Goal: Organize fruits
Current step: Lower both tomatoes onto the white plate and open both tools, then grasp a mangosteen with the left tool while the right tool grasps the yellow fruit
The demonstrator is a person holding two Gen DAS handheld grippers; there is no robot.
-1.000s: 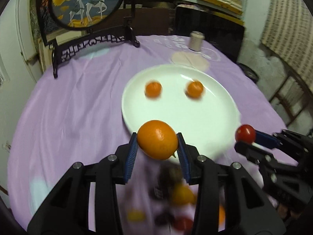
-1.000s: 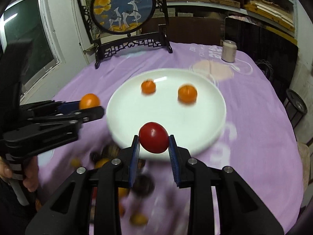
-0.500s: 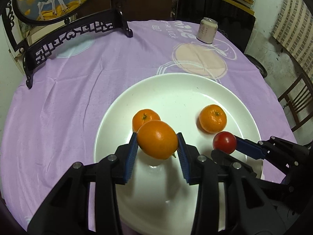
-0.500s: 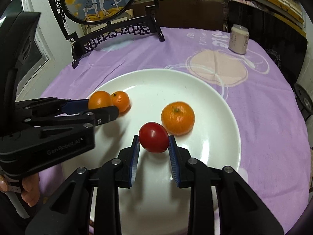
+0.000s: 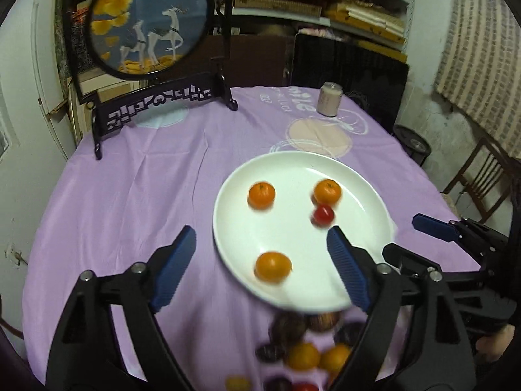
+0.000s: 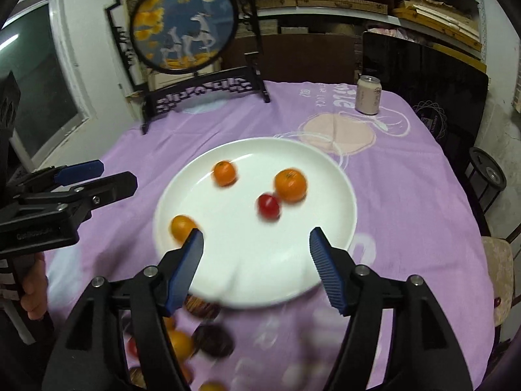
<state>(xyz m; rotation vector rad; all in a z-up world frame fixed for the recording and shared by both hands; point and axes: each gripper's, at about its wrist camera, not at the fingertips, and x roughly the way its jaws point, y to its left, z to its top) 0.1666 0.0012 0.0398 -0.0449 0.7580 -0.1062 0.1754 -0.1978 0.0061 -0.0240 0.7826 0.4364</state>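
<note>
The round worktop [image 5: 130,195] wears a purple cloth with white lettering too distorted to read. On it the large white round plate [image 6: 329,176] holds three orange mandarins [image 6: 290,185] and one small red tomato [image 6: 268,206] touching the rightmost mandarin. A blurred pile of orange and dark fruits [image 5: 302,352] lies just off the plate's near rim. The left gripper [image 5: 260,260] and right gripper [image 6: 255,247] both hover with jaws wide, holding nothing. A pale drinks can [image 6: 368,94] stands well beyond.
</note>
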